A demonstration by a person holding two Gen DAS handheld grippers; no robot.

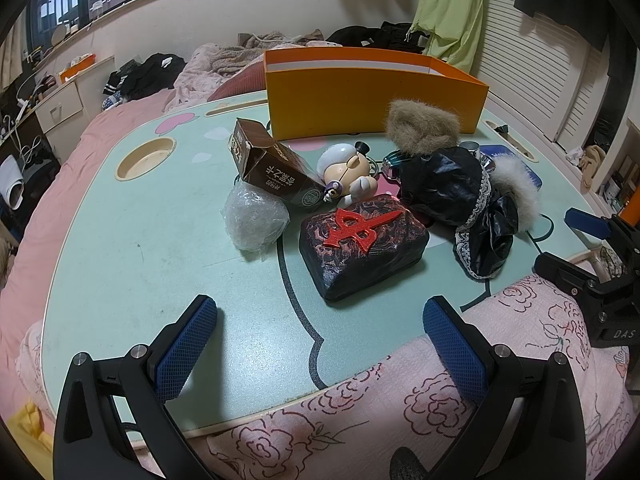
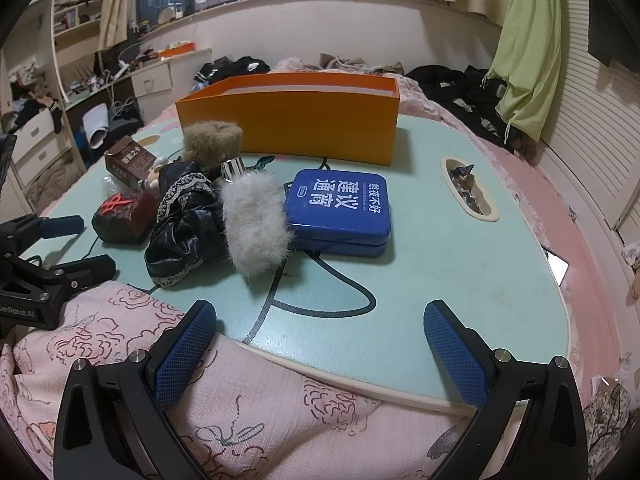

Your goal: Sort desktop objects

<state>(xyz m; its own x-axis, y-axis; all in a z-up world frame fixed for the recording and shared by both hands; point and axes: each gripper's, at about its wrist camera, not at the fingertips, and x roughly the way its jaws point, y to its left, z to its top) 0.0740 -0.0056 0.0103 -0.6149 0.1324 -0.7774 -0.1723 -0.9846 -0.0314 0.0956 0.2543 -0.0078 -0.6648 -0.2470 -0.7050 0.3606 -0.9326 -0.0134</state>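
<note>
Both tools spread wide, nothing in either: left tool (image 1: 320,344) hangs over the near edge of the table (image 1: 140,240), right tool (image 2: 320,348) over the near edge on its side, pink quilt (image 2: 280,420) under both. Clutter sits mid-table, in front of the orange box (image 1: 376,104), which I take as the sorting bin; nothing visibly in it yet, though I can't see its floor. Handling guesses: black block with red emblem (image 1: 364,248) looks rigid and probably the heaviest, glossy skin, so pinch across the short sides low down, not on the raised emblem. Brown carton (image 1: 272,168) lies tipped on its side, top flap open, likely light and crushable, grip across the flat faces gently. Bubble-wrap wad (image 1: 254,220) is soft, near weightless, will squash; just close through the middle. Toy figure (image 1: 348,172) is hard, rounded, slippery, wedged between carton and block and touching both; take the head or body, not the thin bits. Black lace garment (image 2: 184,224) is limp and slick, drapes over neighbours, bunch it at a fold. White fur piece (image 2: 256,224) leans on the blue tin (image 2: 340,208); soft, grab mid-length. Tin is stiff, smooth, wide, needs full opening across its narrower span. Tan fur lump (image 1: 422,126) sits just in front of the box, easy.
</note>
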